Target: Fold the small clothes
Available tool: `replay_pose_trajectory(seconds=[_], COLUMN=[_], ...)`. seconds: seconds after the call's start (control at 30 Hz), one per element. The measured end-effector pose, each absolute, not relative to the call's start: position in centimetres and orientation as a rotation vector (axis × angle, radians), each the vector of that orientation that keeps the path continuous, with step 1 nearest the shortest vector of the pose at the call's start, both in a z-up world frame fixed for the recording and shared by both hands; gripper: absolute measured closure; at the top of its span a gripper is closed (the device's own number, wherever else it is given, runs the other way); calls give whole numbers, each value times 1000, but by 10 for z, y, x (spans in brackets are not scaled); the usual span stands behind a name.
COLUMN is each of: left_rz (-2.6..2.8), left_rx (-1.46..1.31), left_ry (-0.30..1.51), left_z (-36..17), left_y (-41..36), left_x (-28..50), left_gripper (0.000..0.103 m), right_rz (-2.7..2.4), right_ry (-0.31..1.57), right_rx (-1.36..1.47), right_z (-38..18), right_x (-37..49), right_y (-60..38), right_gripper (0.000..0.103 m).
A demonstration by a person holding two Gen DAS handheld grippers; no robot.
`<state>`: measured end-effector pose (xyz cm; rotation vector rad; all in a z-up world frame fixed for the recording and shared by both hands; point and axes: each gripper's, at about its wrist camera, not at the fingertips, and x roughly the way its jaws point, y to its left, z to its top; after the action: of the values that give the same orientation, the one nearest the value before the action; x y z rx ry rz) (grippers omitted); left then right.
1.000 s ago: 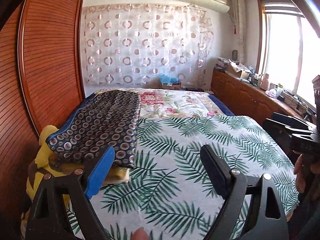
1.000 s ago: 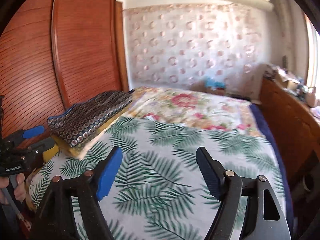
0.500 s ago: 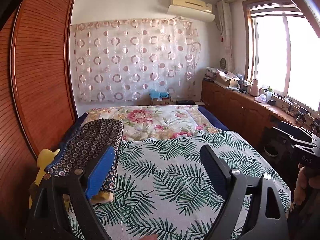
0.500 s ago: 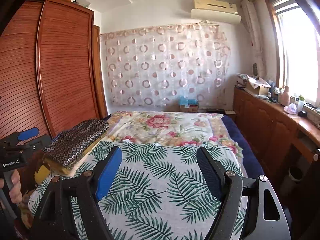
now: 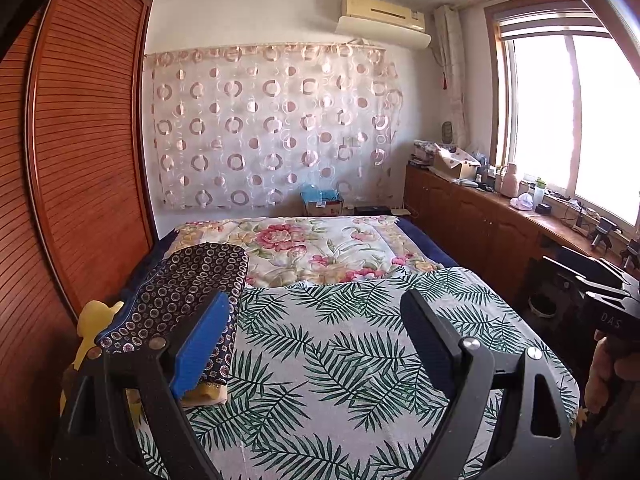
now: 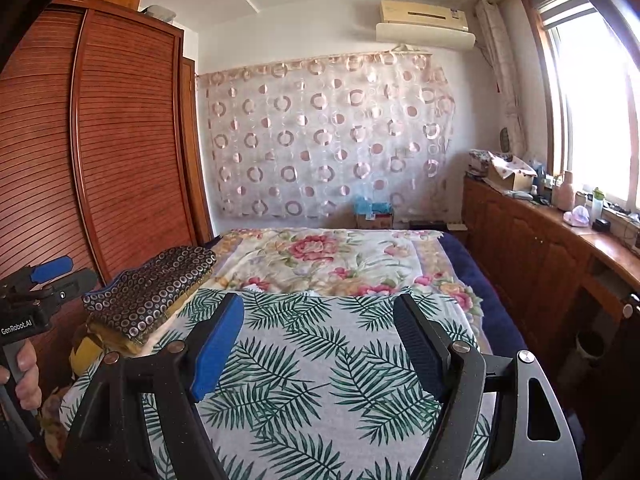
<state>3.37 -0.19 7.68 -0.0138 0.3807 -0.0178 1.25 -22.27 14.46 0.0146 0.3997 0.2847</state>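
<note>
A folded dark garment with a ring pattern (image 5: 188,284) lies on a yellow folded piece at the bed's left edge; it also shows in the right wrist view (image 6: 156,288). My left gripper (image 5: 316,320) is open and empty, held above the palm-leaf sheet (image 5: 352,352). My right gripper (image 6: 318,328) is open and empty, also above the sheet (image 6: 320,360). The left gripper shows at the left edge of the right wrist view (image 6: 36,292); the right gripper shows at the right edge of the left wrist view (image 5: 600,288).
A floral quilt (image 5: 320,248) covers the far half of the bed. A wooden wardrobe (image 5: 80,168) stands left. A wooden counter (image 5: 480,216) with clutter runs along the right under the window. A yellow soft toy (image 5: 94,320) sits by the bed's left edge.
Both grippers have lifted and pulled back from the bed, tilting up so more of the room shows. Both stay open and empty. The folded garment has not moved.
</note>
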Motion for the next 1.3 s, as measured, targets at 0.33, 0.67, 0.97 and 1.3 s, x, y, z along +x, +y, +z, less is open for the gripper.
replay_pose_trajectory(seconds=[0.33,0.67,0.97,1.3], left_rz=[-18,-16,-16,-15], left_rx=[-15,-15,-14,-13], left_ry=[380,378,378,378], left_z=[77,77,77,76], left_y=[0,-1,-1,-1], left_x=[33,31,31,31], left_gripper=[15,15,15,15], right_rz=[283,285,287,287], right_ry=[402,405,409,412], right_rx=[14,16,19,18], right_z=[144,143,142,142], right_x=[20,24,27,29], right_y=[-226,-229,-232,-232], right_gripper=[24,24,24,24])
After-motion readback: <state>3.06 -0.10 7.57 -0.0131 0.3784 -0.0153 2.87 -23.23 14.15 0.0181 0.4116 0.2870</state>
